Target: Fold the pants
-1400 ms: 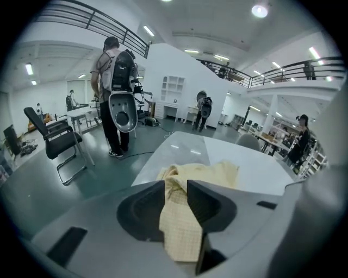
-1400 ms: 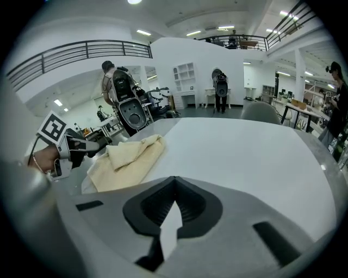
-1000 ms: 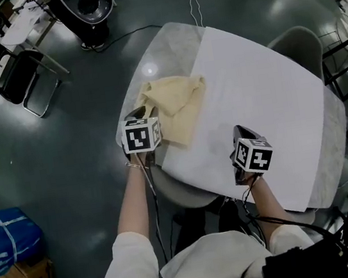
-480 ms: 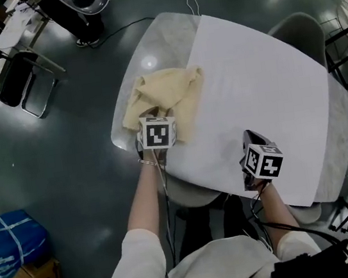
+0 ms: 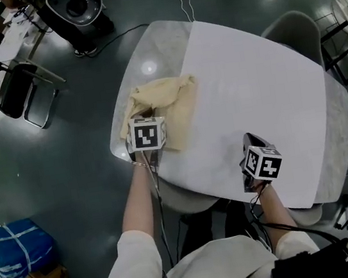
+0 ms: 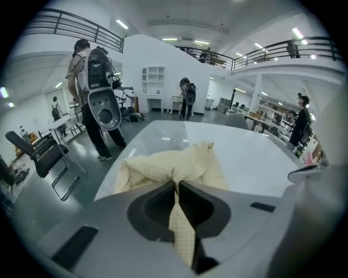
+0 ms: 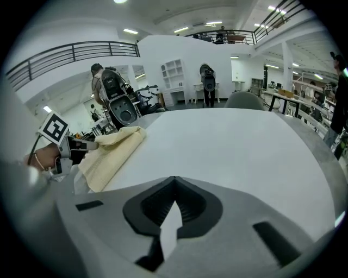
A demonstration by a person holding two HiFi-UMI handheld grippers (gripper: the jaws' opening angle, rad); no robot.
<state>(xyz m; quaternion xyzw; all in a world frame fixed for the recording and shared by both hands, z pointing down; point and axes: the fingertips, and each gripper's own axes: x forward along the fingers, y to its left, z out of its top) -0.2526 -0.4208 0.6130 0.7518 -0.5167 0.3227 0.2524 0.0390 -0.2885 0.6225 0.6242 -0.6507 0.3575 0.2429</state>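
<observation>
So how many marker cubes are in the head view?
2. One cube on the left gripper, at the pants' near edge; the other cube on the right gripper, over the white sheet. None seems hidden.

1. The pants (image 5: 162, 104) are pale yellow with a fine checked weave, bunched in a crumpled heap.
2. They lie at the table's (image 5: 154, 47) left edge, partly over the white sheet (image 5: 264, 89).
3. One fold is pinched in the left gripper (image 6: 177, 187).

pale yellow checked pants (image 5: 163, 100), white sheet (image 5: 264, 89), grey floor (image 5: 56, 172)
</observation>
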